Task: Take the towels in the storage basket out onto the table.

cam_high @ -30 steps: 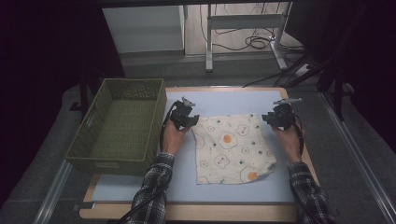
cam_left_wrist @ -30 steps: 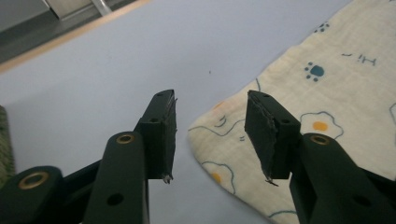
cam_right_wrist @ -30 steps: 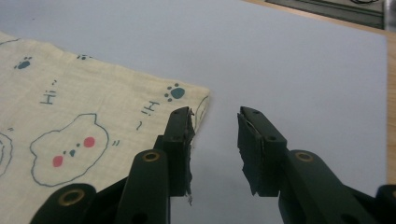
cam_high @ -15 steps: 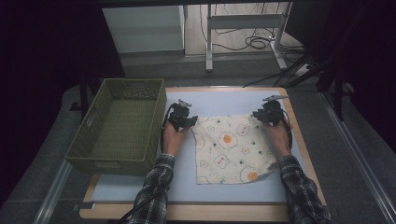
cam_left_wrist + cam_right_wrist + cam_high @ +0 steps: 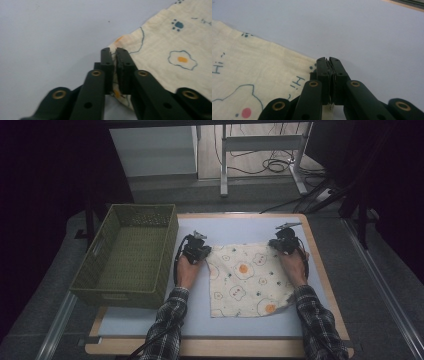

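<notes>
Dim room, grey floor (image 5: 380, 285), wood-edged table (image 5: 320, 270) with pale blue top, metal desk frame (image 5: 260, 150), cables (image 5: 272, 166) beyond

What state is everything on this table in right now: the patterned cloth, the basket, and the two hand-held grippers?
Cloth: spread flat on the blue mat, both far corners pinched.
Basket: upright beside the cloth, nothing inside.
Left hand-held gripper: just closed, clamped on the cloth's corner.
Right hand-held gripper: just closed, clamped on the opposite far corner.
</notes>
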### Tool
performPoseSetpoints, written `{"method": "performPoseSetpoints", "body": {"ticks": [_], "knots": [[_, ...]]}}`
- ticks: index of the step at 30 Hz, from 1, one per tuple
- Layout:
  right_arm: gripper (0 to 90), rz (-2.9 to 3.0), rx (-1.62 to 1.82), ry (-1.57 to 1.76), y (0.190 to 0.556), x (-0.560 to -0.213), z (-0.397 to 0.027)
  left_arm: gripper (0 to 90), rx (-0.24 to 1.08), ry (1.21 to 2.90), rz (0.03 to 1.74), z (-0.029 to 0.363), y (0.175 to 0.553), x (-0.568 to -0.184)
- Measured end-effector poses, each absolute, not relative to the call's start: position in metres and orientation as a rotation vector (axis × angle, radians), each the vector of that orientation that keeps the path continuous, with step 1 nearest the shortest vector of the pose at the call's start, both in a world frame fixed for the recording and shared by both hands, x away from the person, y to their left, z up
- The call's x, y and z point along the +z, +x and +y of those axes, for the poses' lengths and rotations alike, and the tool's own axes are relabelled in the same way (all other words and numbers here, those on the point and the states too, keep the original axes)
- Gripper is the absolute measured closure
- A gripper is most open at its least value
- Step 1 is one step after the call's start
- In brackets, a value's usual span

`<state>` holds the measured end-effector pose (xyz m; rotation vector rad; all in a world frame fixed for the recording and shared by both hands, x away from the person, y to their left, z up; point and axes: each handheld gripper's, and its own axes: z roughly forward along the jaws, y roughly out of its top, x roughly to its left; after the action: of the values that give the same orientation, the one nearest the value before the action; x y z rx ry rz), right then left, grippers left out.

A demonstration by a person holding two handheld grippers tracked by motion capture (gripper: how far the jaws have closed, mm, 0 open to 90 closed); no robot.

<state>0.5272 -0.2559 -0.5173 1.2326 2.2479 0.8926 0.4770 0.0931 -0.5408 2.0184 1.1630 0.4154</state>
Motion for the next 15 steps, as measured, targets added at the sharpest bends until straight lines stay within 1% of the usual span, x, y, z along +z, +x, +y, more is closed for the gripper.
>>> {"method": "performPoseSetpoints", "body": {"ticks": [7,12,15], "knots": [[87.2,2.227,0.952,1.204,0.519,-0.494,-0.263,87.0,0.442,1.988,1.146,0.1,0.47,-0.522],[87.4,2.222,1.013,1.193,0.505,-0.482,-0.271,87.0,0.488,1.99,1.101,0.099,0.456,-0.505],[87.3,2.217,1.036,1.178,0.494,-0.476,-0.276,87.0,0.493,1.978,1.077,0.098,0.447,-0.497]]}}
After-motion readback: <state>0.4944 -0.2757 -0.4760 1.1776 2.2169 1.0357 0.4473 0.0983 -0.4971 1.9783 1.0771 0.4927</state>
